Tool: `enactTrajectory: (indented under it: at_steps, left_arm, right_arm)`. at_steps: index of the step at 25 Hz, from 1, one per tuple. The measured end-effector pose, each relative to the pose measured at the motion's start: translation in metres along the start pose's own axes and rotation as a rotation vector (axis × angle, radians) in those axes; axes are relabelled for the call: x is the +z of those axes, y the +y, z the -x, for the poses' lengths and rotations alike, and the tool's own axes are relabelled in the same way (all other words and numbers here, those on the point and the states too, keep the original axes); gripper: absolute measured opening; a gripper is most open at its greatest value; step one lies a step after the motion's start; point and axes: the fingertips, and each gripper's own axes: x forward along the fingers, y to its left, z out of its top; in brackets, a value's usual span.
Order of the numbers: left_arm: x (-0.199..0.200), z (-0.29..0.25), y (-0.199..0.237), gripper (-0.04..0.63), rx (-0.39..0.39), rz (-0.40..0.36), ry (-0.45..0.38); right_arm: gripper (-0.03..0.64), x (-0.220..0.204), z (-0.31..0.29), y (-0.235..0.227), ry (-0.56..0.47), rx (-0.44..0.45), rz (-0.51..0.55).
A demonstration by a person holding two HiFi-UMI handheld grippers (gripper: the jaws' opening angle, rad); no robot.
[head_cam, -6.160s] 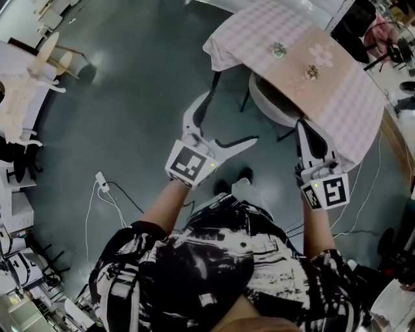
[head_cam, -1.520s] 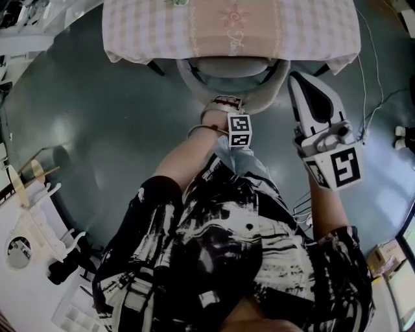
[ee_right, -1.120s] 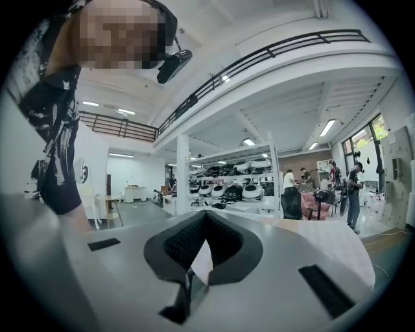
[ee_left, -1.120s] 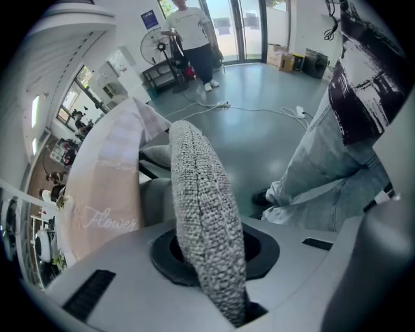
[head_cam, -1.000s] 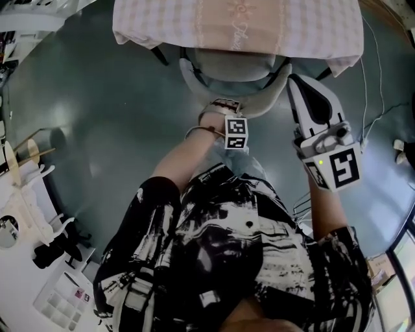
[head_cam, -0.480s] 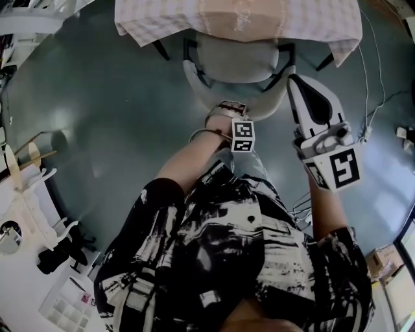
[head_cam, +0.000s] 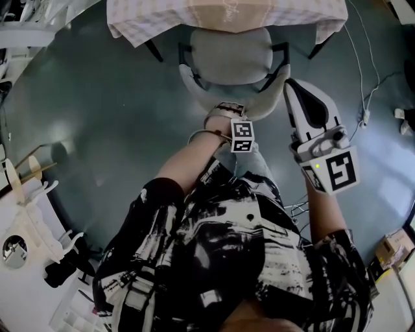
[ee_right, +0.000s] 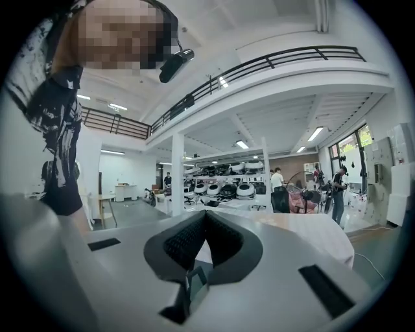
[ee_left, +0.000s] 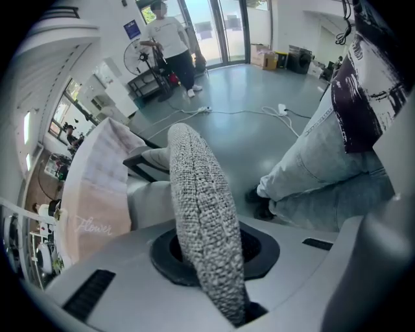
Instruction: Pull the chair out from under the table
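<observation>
Tablecloth point(head_cam: 146, 19) covers front of chair point(head_cam: 230, 55); left claw point(ee_left: 214, 253) clamps backrest point(ee_left: 198, 194), right claw point(ee_right: 206, 233) closed, empty.

Right gripper point(ee_right: 206, 215) pointing level, jaws meeting at tips, gripping nothing. Cloth-covered table point(ee_right: 318, 238) showing beyond; person point(ee_right: 339, 194) standing past its right edge.

In the left gripper view, the word "Flower" stands in pale cursive letters on the pink band of the tablecloth point(ee_left: 97, 188), at the lower left of the frame. A small blue sign point(ee_left: 131, 28) hangs on the wall at the upper left, but its print is too small to read. In the head view, the writing on the tablecloth point(head_cam: 162, 19) at the top edge is cut off and cannot be read.
</observation>
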Motion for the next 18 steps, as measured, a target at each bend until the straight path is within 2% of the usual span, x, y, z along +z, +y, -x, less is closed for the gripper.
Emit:
enactTrajectory:
  at_steps: [5,18]
  left_arm:
    - [0.015,0.001,-0.021,0.051,-0.001,-0.009,0.001]
    - [0.063,0.007,-0.084,0.052,0.014,0.001,0.025]
  right_arm:
    - [0.0,0.0,0.02,0.005,-0.005,0.015,0.001]
    - [0.0,-0.01,0.096,0.028,-0.003,0.13,0.006]
